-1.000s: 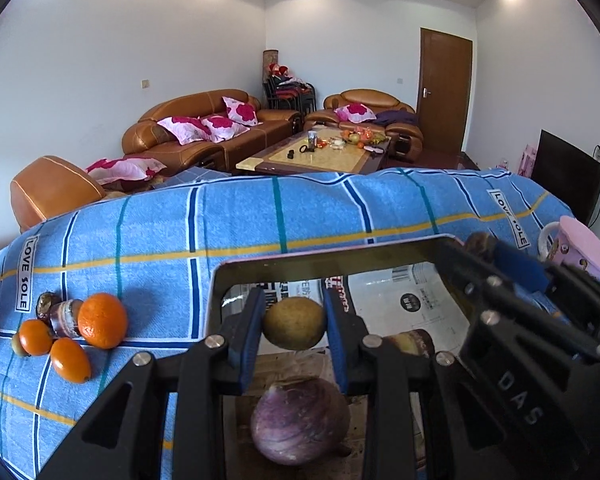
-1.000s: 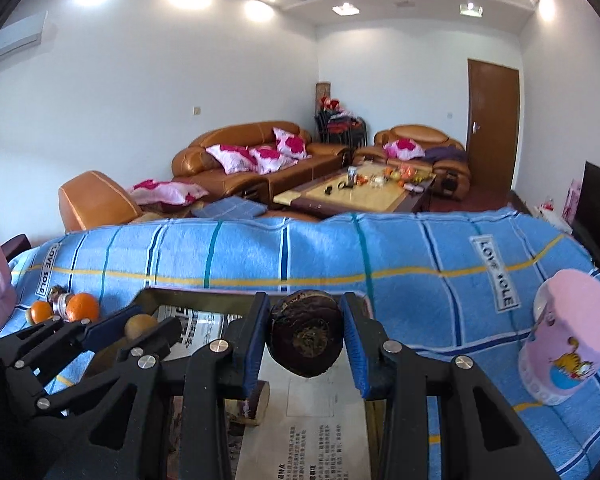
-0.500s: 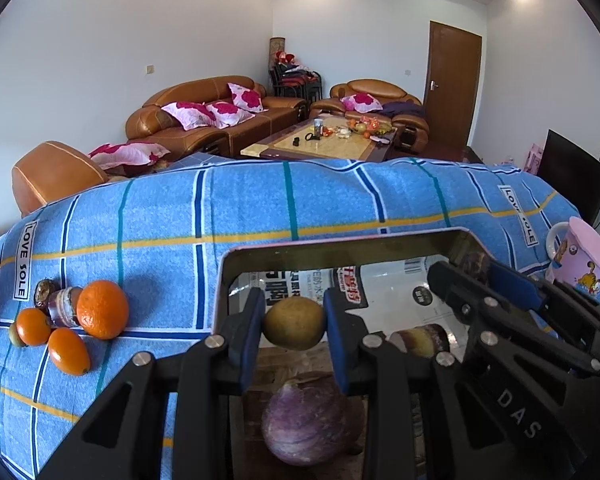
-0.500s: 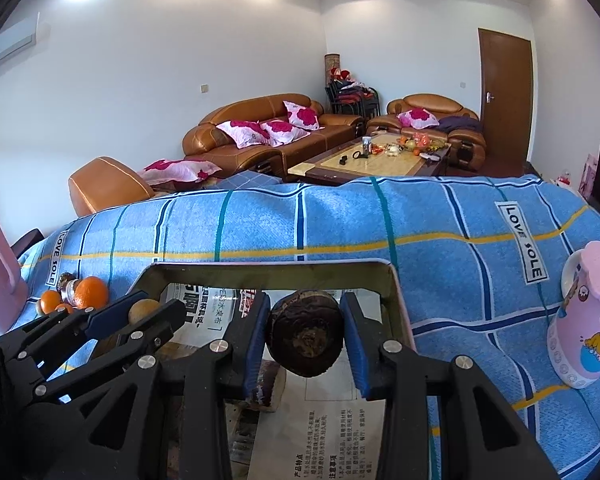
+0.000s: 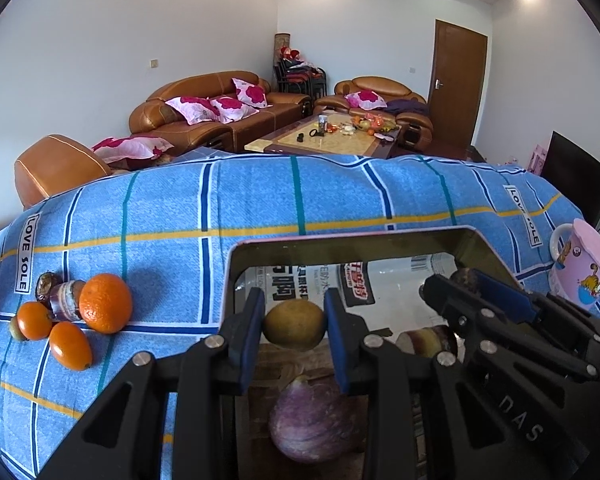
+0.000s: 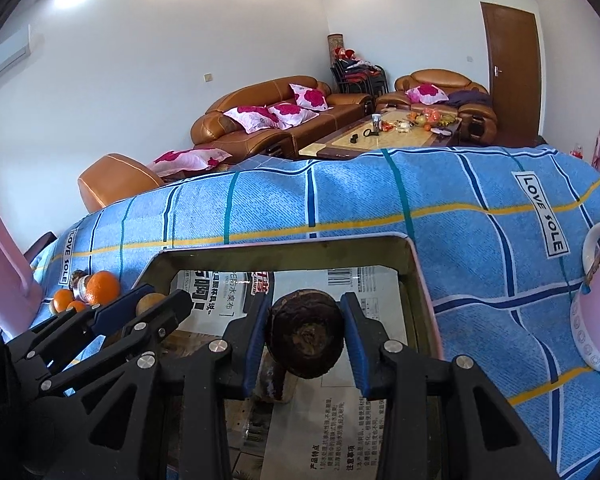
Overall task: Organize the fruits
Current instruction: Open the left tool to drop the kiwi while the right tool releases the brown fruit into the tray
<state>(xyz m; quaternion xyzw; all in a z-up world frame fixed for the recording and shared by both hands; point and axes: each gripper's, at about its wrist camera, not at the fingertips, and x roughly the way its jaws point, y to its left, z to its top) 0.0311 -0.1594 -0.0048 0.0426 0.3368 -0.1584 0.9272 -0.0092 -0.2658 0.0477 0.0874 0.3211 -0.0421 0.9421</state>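
A yellow-green fruit is clamped between the left gripper's pads and a dark brown fruit between the right gripper's, both held over the newspaper-lined tray on the blue cloth.

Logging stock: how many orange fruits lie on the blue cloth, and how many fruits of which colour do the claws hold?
Orange fruits on the cloth: 3
Yellow-brown fruit, left claw: 1
Dark brown fruit, right claw: 1
Total: 5
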